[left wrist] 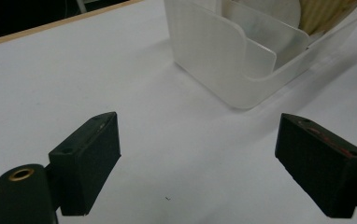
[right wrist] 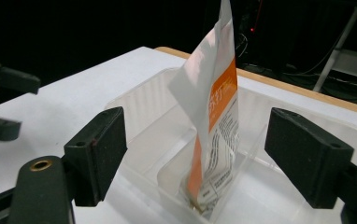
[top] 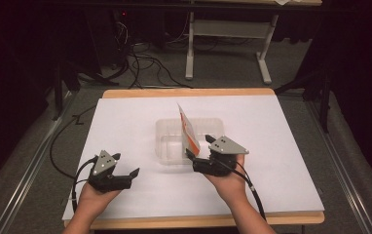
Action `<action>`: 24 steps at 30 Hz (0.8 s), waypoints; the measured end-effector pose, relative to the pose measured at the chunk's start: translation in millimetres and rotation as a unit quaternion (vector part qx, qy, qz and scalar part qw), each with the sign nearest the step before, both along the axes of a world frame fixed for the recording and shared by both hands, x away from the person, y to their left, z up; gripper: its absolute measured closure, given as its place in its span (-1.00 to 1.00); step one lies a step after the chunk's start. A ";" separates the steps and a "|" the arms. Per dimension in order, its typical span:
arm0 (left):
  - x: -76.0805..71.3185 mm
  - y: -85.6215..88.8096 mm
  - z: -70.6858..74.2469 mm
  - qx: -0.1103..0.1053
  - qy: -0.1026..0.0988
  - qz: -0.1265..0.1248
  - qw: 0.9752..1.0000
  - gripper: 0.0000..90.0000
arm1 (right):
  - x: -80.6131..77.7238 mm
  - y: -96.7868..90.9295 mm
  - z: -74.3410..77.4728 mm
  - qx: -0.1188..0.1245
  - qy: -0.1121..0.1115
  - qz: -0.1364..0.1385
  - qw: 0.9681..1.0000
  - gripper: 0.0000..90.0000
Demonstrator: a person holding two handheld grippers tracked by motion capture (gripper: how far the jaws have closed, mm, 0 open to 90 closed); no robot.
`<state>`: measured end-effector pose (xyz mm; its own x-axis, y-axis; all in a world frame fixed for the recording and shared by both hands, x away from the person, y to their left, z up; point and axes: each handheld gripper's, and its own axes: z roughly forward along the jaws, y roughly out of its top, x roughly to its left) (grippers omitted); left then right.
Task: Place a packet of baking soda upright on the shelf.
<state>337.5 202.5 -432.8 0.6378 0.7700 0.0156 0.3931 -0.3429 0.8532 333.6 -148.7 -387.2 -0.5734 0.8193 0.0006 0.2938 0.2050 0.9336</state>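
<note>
Right claw (right wrist: 193,154) released, jaws wide either side of one white-and-orange paper packet (right wrist: 214,116) standing in one clear plastic tray (right wrist: 139,107) on my tabletop (top: 125,126); packet's foot blurred. Left claw (left wrist: 204,154) open, apart.

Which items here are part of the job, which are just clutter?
In the job:
- packet, white and orange, standing in the bin
- clear bin on the white table
- right gripper, jaws open, just behind the packet
- left gripper, jaws open, nothing between them

Lying about:
- cables on the floor
- second table behind
</note>
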 end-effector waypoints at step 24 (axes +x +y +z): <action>6.4 0.8 -8.5 0.011 0.029 0.018 0.999 -0.67 | -17.7 -154.4 -43.9 -0.037 0.050 -0.148 0.987 -0.29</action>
<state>343.9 203.3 -441.3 0.6106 0.7919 -0.0032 0.4545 -0.3471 0.8204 315.9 -303.1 -431.1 -0.3086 0.9509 -0.0214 0.4413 0.1631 0.8824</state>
